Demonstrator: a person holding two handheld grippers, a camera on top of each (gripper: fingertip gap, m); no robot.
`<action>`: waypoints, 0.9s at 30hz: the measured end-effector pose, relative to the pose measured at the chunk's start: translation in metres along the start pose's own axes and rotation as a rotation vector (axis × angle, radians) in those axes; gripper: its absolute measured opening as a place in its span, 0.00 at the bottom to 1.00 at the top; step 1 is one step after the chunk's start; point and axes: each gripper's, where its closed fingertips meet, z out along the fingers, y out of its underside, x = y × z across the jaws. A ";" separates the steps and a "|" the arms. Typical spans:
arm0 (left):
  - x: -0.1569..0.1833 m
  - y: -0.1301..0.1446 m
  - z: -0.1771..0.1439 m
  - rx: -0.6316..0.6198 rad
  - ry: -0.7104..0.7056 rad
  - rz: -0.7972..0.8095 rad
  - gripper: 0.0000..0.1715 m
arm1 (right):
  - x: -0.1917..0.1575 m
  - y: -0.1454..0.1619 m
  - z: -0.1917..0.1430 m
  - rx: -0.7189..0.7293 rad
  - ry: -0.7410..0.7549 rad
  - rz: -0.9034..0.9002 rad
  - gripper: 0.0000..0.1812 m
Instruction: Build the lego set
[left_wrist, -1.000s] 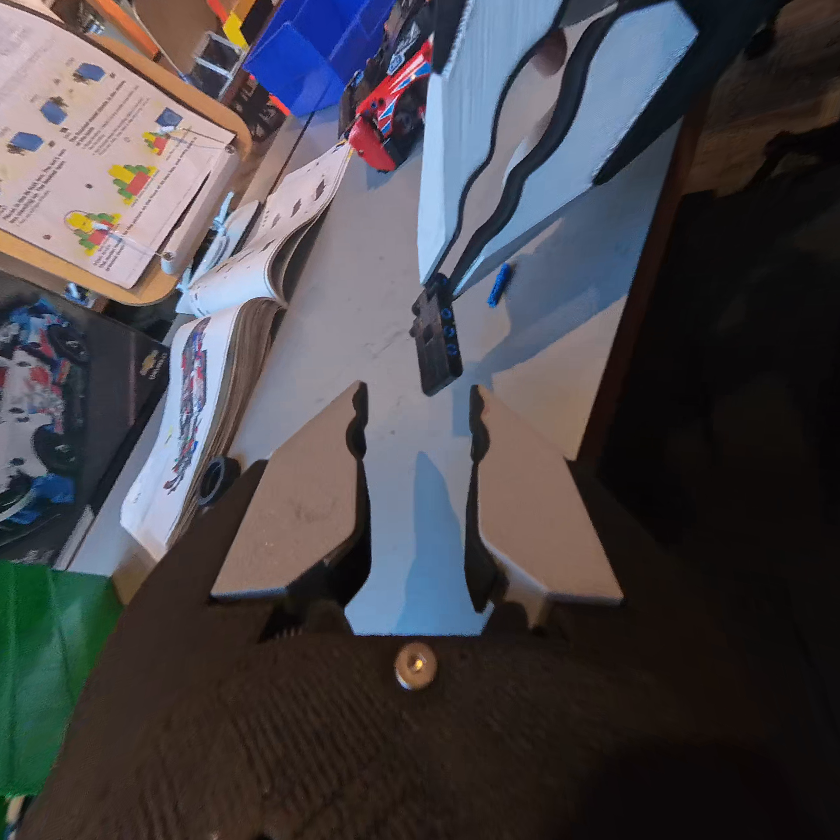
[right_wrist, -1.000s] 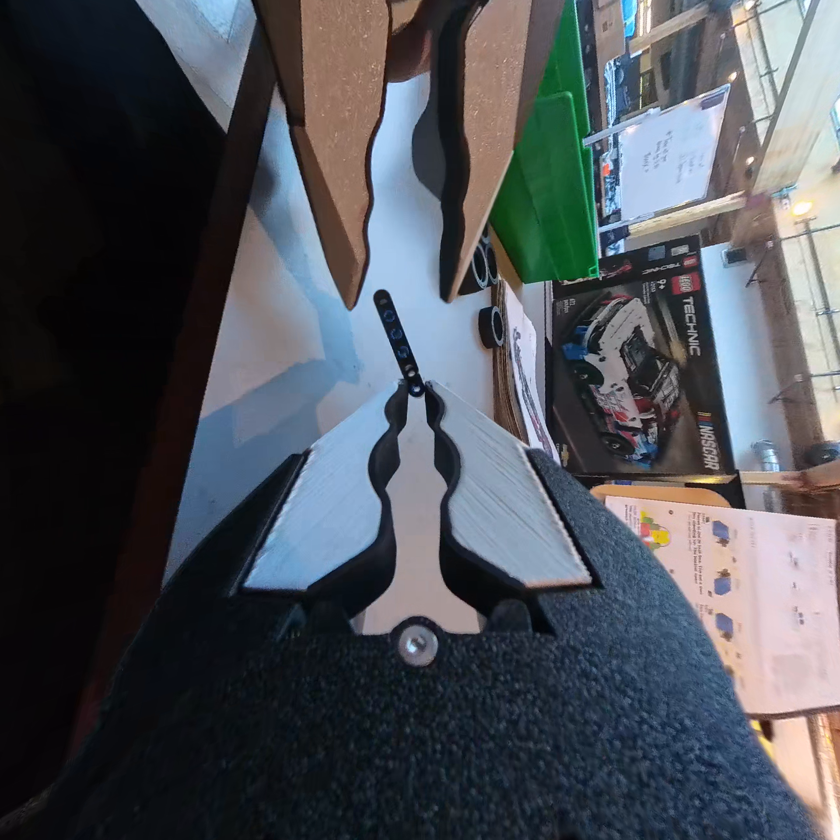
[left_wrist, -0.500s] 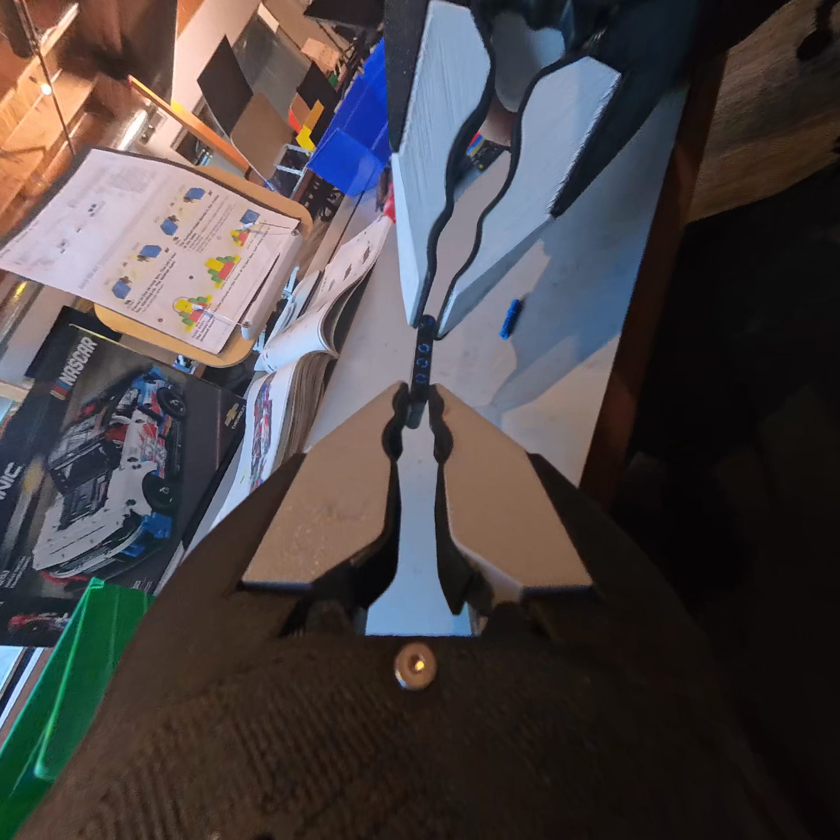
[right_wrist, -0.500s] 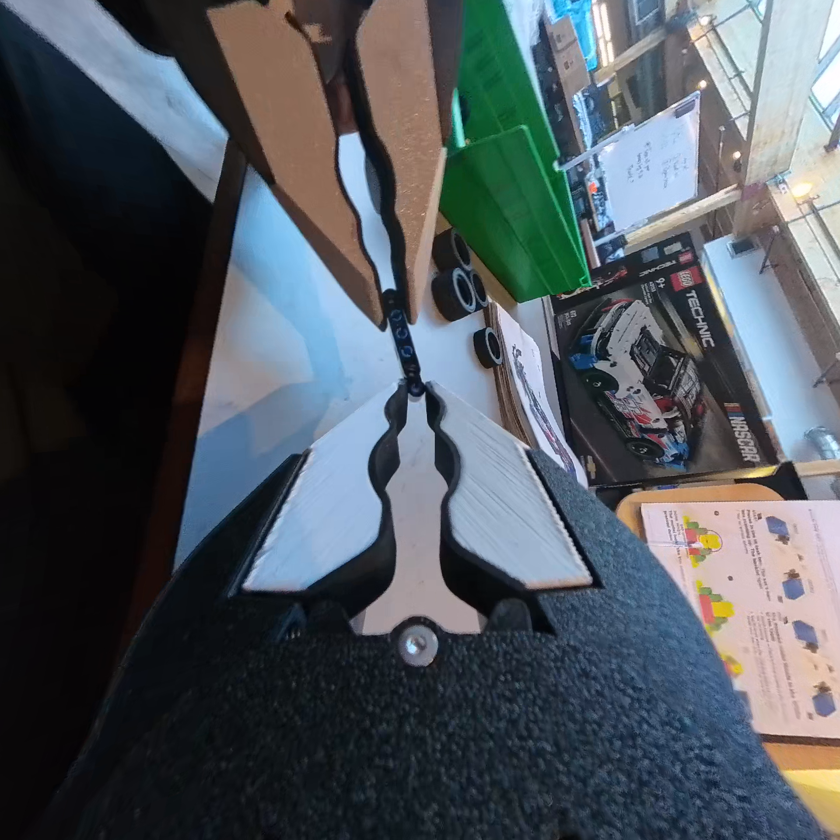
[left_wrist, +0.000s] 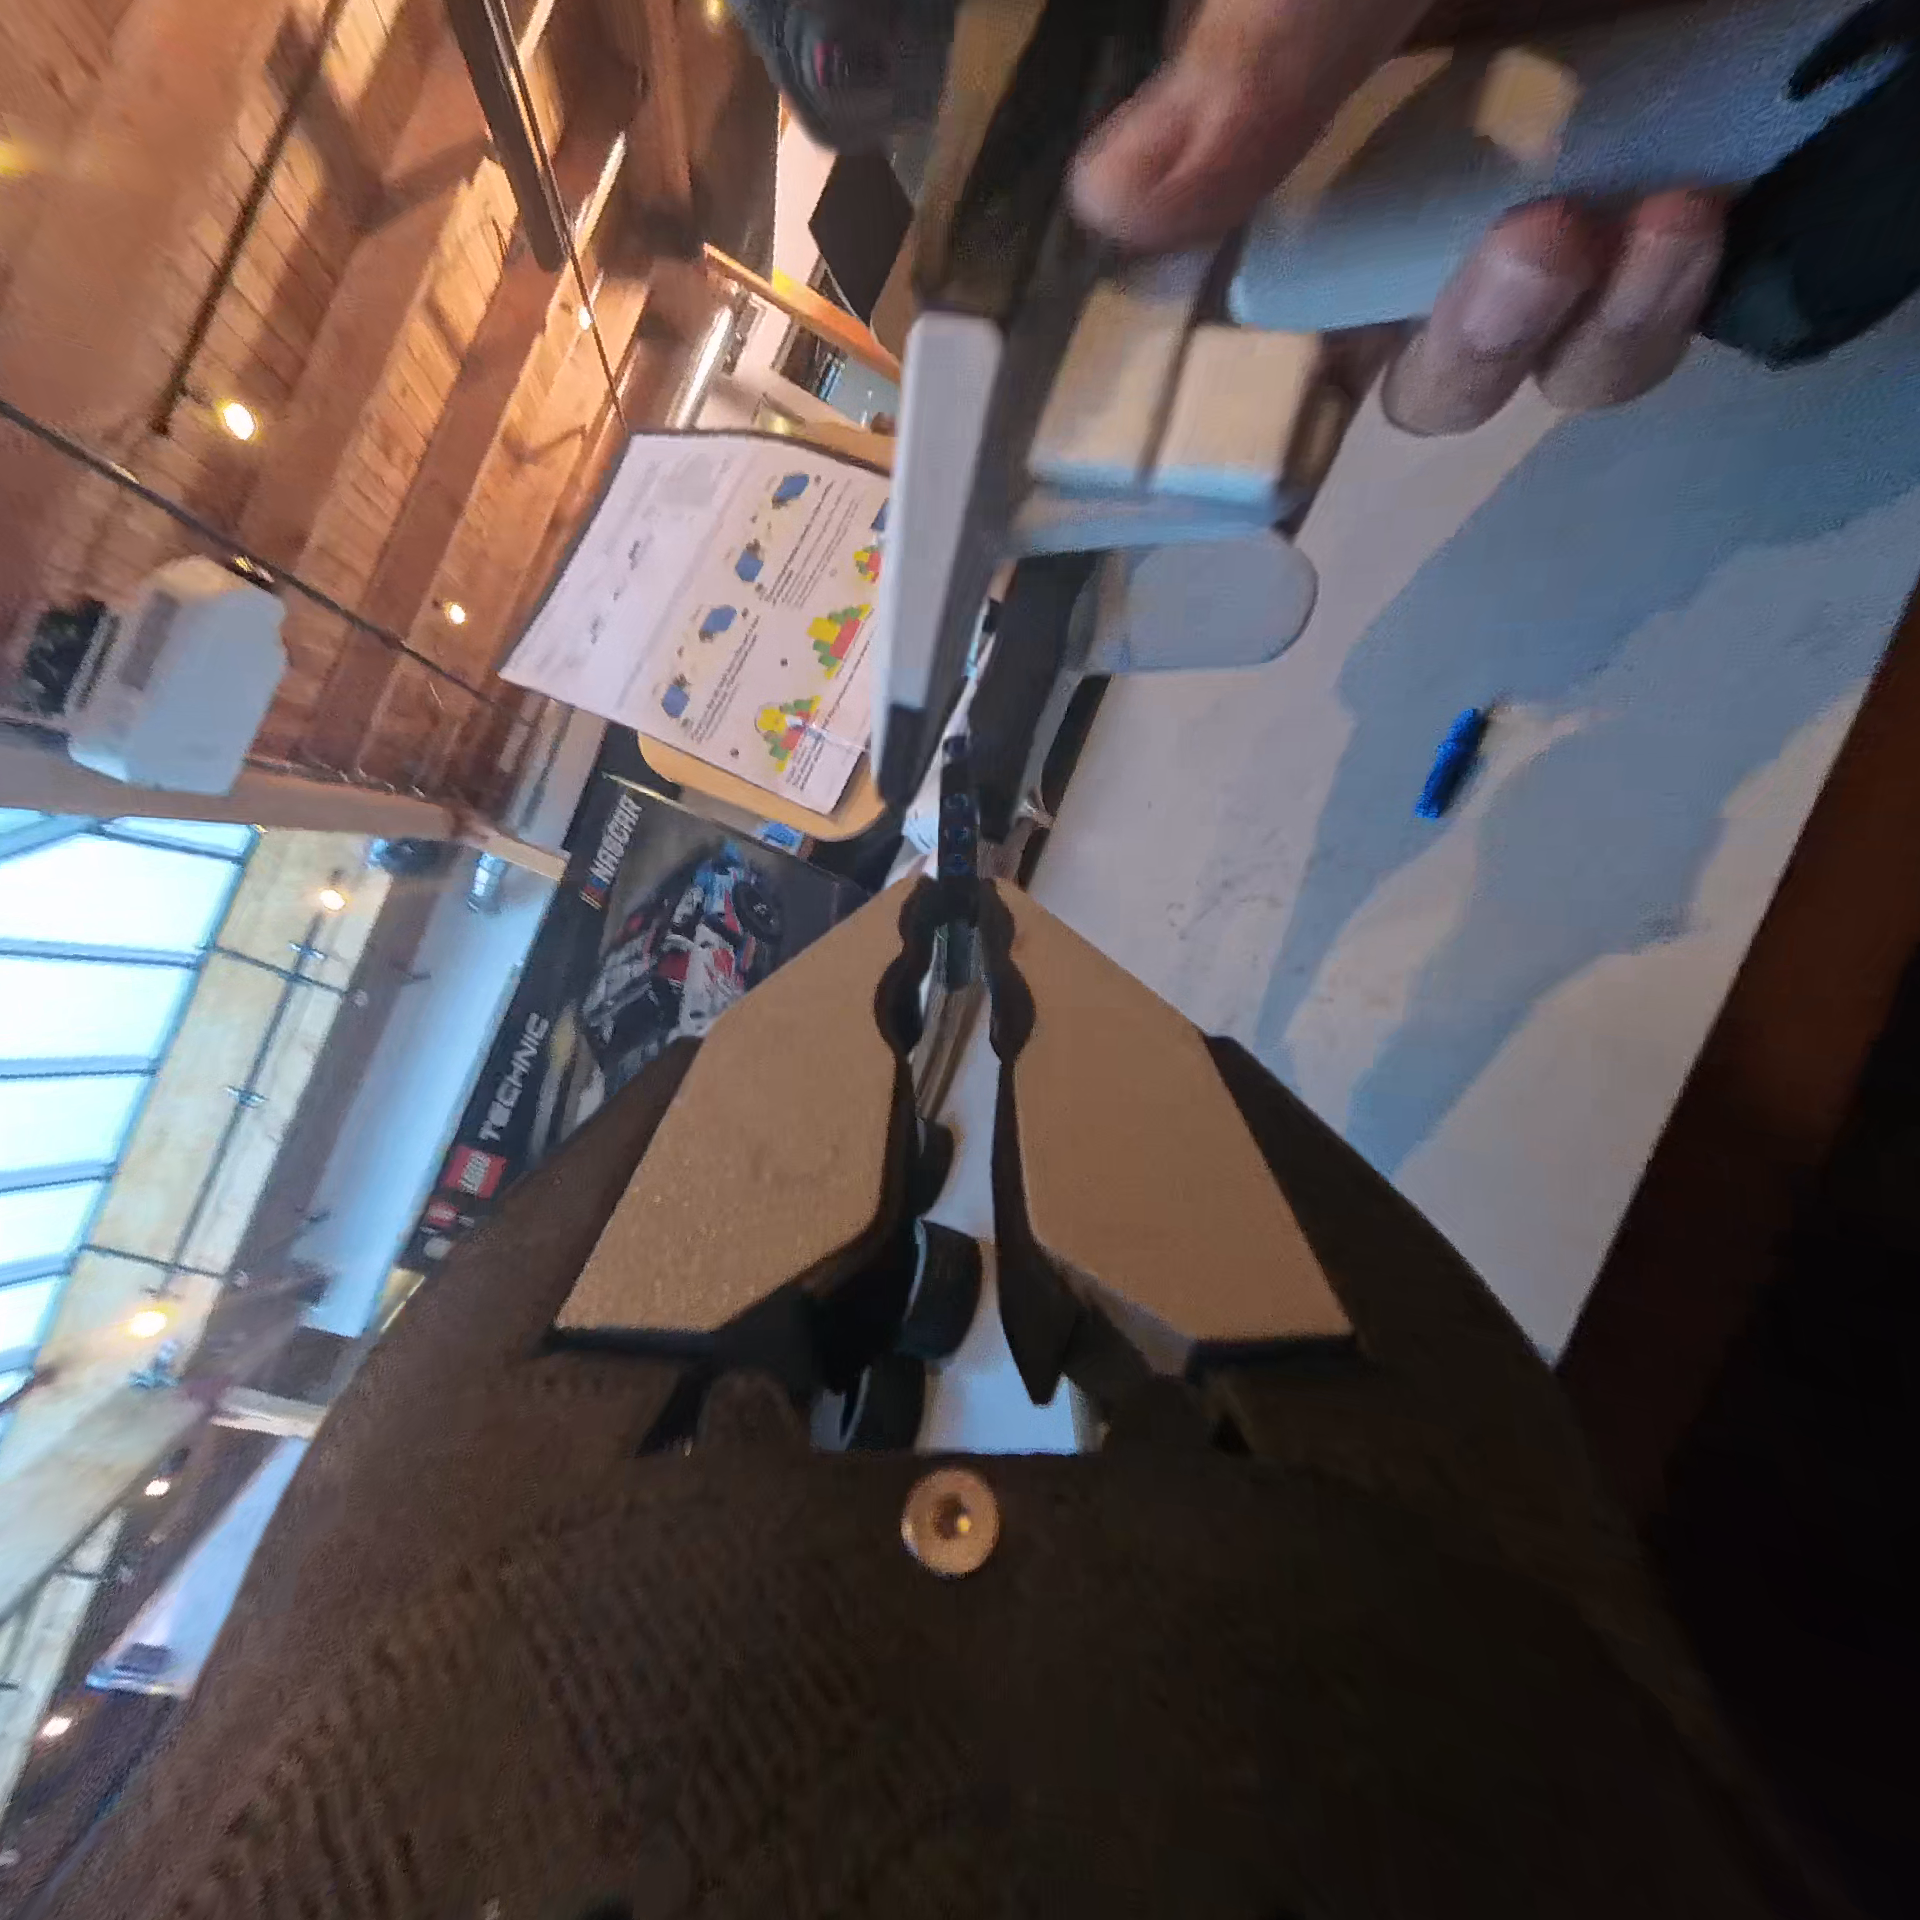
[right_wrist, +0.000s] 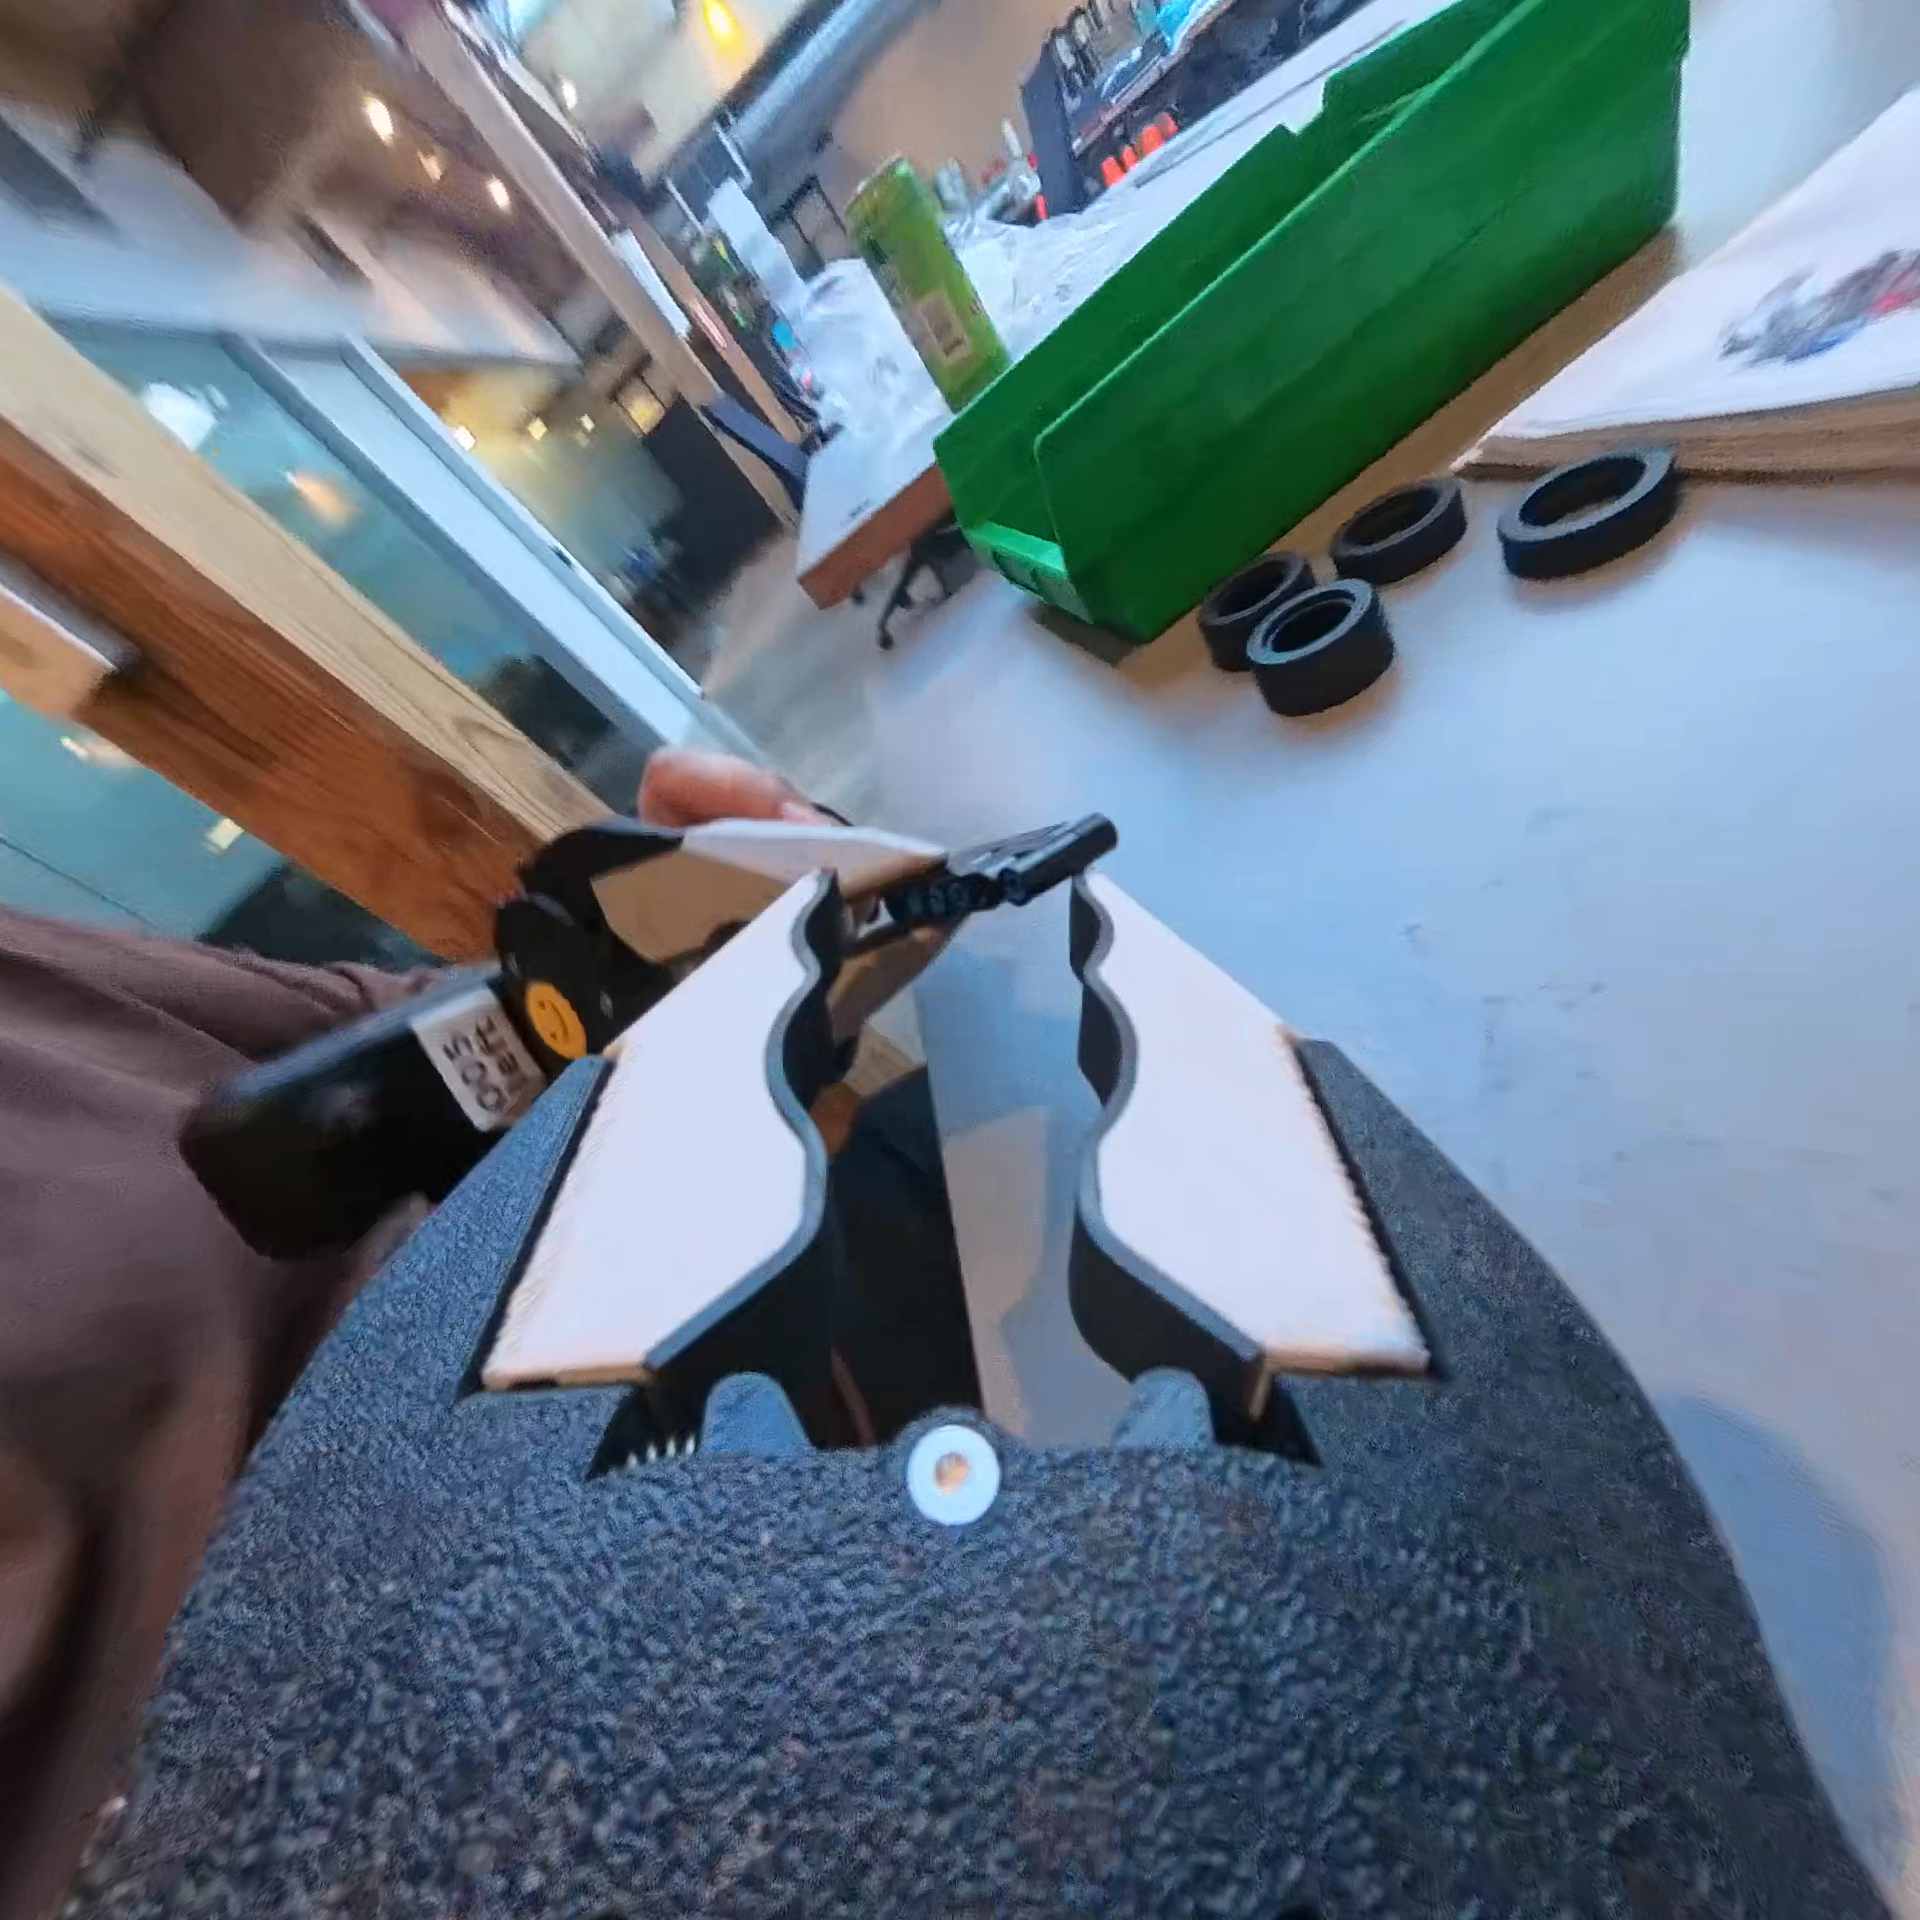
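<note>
My left gripper (left_wrist: 956, 906) is shut on a short black Technic beam (left_wrist: 958, 831) with blue pins in its holes. The beam sticks out past the fingertips, above the white table (left_wrist: 1195, 831). My right gripper (right_wrist: 956, 902) is open and empty. In the right wrist view the left gripper (right_wrist: 920, 875) comes in from the left and holds the beam (right_wrist: 1013, 871) across the gap between the open right tips. In the left wrist view the right gripper's white fingers (left_wrist: 935, 520) stand side-on just beyond the beam, with a hand on the handle.
A loose blue pin (left_wrist: 1449, 764) lies near the table's dark edge. Several black tyres (right_wrist: 1320, 644) lie by a green bin (right_wrist: 1299, 364). An open instruction book (right_wrist: 1766, 332), a green can (right_wrist: 925, 281), the set's box (left_wrist: 644, 966) and a sheet on a clipboard (left_wrist: 727, 613) are nearby. My left and right fingertips are right by each other.
My left gripper closed on the free end of the beam. My right gripper then let go, opened and swung round to the beam's side. Both views tilted up.
</note>
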 end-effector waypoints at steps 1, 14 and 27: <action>0.001 -0.002 0.000 -0.001 -0.011 0.034 0.03 | 0.002 -0.001 0.000 0.014 -0.015 0.047 0.21; 0.012 0.014 -0.006 0.063 0.429 -0.520 0.25 | 0.006 0.016 -0.008 -0.228 0.125 -0.580 0.04; 0.056 0.014 0.001 0.059 0.654 -0.207 0.03 | 0.025 0.046 -0.023 -0.479 0.244 -0.809 0.13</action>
